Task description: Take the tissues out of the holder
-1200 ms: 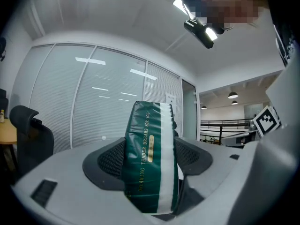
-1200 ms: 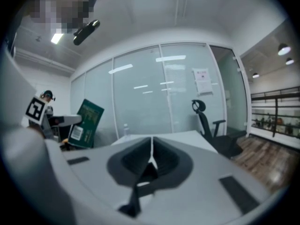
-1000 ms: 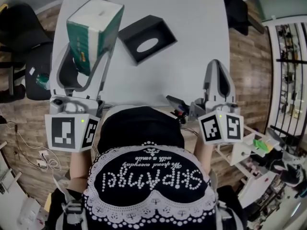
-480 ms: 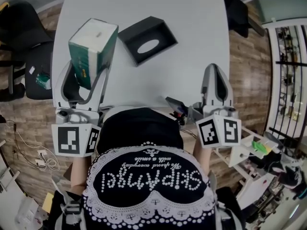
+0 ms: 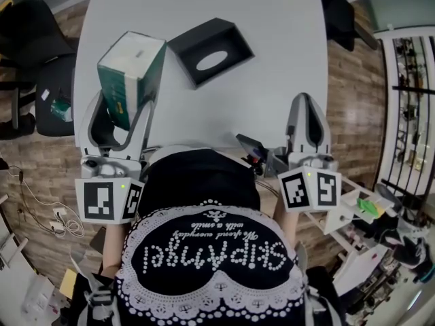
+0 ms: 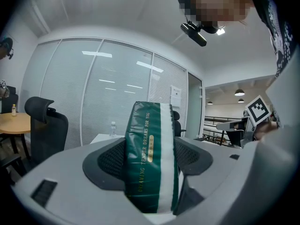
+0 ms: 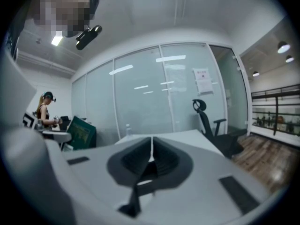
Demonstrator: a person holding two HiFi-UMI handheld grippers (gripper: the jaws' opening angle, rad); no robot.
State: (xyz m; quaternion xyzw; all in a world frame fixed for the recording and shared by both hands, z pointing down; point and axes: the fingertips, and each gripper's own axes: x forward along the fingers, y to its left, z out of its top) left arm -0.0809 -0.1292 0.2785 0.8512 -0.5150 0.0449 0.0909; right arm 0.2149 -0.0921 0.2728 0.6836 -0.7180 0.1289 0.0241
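My left gripper (image 5: pixel 124 95) is shut on a green and white tissue pack (image 5: pixel 130 75), held up over the table's near left corner. In the left gripper view the tissue pack (image 6: pixel 151 158) stands upright, squeezed between both jaw pads. The black tissue holder (image 5: pixel 211 51) lies on the white table (image 5: pixel 272 39), apart from the pack and to its right, with its oval slot facing up. My right gripper (image 5: pixel 306 117) hovers at the table's near right edge, shut with nothing in it; in the right gripper view its pads (image 7: pixel 151 159) meet.
Black office chairs (image 5: pixel 24 53) stand left of the table and another chair (image 5: pixel 340 12) at the far right. Wooden floor surrounds the table. The person's dark patterned top fills the lower part of the head view. Shelving (image 5: pixel 408 87) lines the right side.
My left gripper has drawn the tissue pack down and toward the body, away from the holder. The right gripper has barely moved.
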